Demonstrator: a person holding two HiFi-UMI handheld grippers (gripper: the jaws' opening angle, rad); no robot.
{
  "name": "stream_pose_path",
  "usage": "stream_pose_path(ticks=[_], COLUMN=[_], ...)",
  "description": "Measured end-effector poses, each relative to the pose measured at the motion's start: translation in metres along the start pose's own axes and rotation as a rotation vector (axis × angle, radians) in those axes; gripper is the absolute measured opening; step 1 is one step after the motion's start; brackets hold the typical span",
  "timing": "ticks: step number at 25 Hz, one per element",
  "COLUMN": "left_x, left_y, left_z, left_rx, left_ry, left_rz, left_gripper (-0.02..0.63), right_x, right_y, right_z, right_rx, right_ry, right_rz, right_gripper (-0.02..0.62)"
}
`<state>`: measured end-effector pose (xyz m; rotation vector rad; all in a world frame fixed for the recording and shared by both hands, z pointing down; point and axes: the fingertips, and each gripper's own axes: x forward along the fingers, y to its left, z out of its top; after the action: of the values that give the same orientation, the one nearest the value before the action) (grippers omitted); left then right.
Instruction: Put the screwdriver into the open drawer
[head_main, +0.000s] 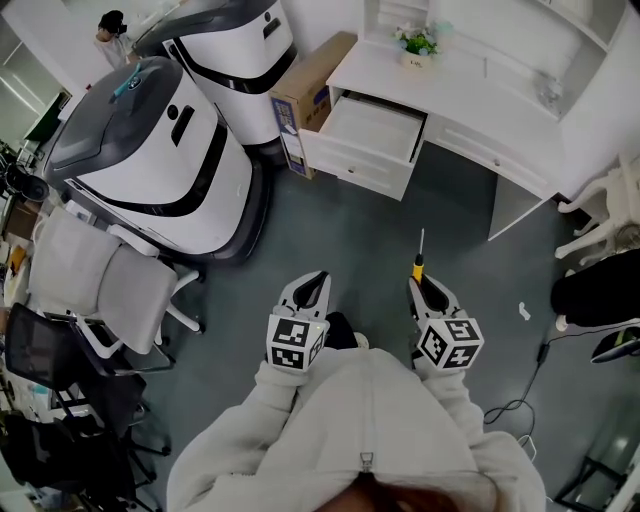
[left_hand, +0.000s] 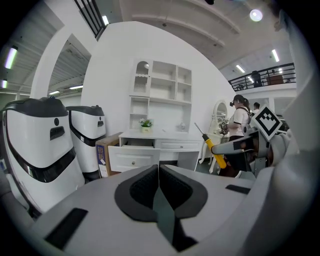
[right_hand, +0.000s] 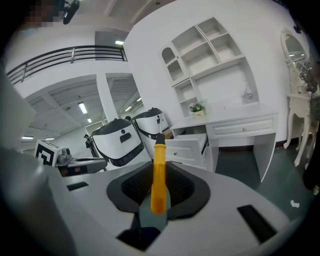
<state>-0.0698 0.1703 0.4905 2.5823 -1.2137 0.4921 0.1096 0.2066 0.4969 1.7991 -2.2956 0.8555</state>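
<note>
My right gripper is shut on a screwdriver with a yellow handle and a thin metal shaft that points ahead toward the white desk. In the right gripper view the yellow handle sits clamped between the dark pads. The open drawer juts out of the desk's left end, well ahead of both grippers; it also shows as the open drawer and the open drawer. My left gripper is shut with nothing in it, its pads meeting.
Two large white-and-grey machines stand at the left, with a cardboard box beside the drawer. A small potted plant sits on the desk. White chairs are at the left, and a cable lies on the grey floor at right. People stand far right.
</note>
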Motion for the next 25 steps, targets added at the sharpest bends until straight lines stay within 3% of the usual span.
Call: stream_pose_path(ticks=[10,25], left_x=[0.002,0.057], left_y=[0.003,0.041], left_z=[-0.010,0.015], left_rx=[-0.018,-0.034], left_ry=[0.026,0.040], left_rz=[0.010,0.014], left_gripper=[0.020,0.020], right_x=[0.017,0.069], right_y=[0.009,-0.013], right_z=[-0.008,0.022], right_rx=[0.006,0.022], right_ry=[0.039,0.054], right_rz=[0.035,0.019], right_gripper=[0.097,0.096])
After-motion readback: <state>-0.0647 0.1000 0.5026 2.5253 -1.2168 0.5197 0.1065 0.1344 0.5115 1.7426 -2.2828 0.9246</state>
